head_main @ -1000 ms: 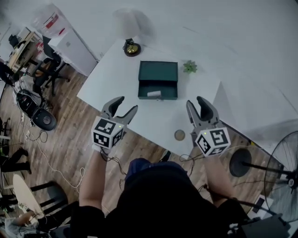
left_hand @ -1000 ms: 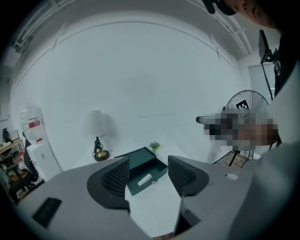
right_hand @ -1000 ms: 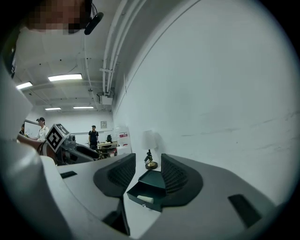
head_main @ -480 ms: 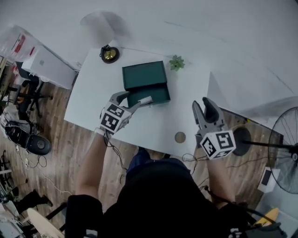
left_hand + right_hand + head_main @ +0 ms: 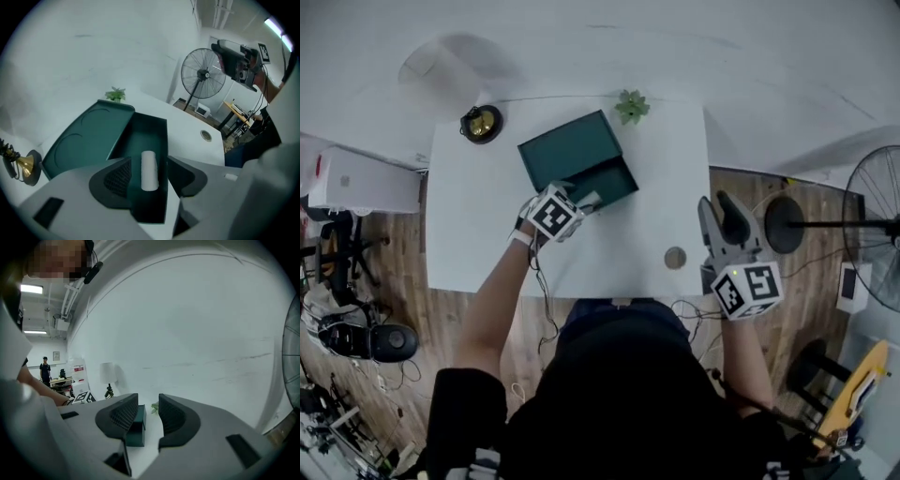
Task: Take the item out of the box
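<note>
Over the open box, the left gripper, jaws apart but just closing, straddles the roll lying inside, not yet gripped; the right gripper, also closing, is empty.

Box: on table, open, lid lying behind it.
Roll: in box, lengthwise.
Plant: behind box, right, near lid corner.
Lamp: behind box, left, near.
Disc: before box, right, near table's front edge.
Fan: right of box, off table, well apart.
</note>
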Tool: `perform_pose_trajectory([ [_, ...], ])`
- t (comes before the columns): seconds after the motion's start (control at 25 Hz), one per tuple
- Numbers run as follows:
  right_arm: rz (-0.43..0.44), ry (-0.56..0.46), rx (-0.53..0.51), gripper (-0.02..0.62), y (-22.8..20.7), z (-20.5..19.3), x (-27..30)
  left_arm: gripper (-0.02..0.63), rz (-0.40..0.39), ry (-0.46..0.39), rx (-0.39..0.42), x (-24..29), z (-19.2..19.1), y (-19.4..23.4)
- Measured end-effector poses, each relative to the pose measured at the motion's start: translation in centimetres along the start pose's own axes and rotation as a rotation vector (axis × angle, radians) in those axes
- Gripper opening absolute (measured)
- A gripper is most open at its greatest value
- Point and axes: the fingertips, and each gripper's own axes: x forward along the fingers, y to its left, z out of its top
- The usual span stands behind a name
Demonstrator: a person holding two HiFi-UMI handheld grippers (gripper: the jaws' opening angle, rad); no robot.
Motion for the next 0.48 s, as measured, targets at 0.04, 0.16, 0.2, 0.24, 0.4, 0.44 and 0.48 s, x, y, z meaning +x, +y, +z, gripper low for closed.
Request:
perform_pose_trajectory([
  [0.04,-0.017,0.000,0.006,0.141,-0.1,-0.2,-0.3,0.230,-0.003,0.018,0.017,0.8,-0.1,0.2],
  [0.16,-0.062,0.006,0.017,0.138,-0.3,-0.9,-1.3,0.224,-0.029,0.078,0.038,3.1,-1.0,0.5],
  [0.2,-0.076,0.007,0.021,0.136,-0.6,-1.0,-1.6,0.219,-0.036,0.094,0.046,3.8,-1.1,0.6],
  [0.24,-0.090,0.007,0.026,0.133,-1.0,-1.2,-1.9,0.213,-0.040,0.107,0.057,4.5,-1.1,0.9],
  [0.4,-0.139,0.005,0.052,0.127,-2.7,-2.2,-3.4,0.179,-0.085,0.192,0.057,6.8,-1.7,0.6],
  [0.44,-0.147,0.005,0.058,0.124,-3.0,-2.4,-3.7,0.168,-0.127,0.233,0.021,7.0,-2.5,-0.2],
  [0.48,-0.153,0.005,0.062,0.121,-3.3,-2.6,-4.1,0.159,-0.163,0.266,-0.013,7.2,-3.1,-1.0],
])
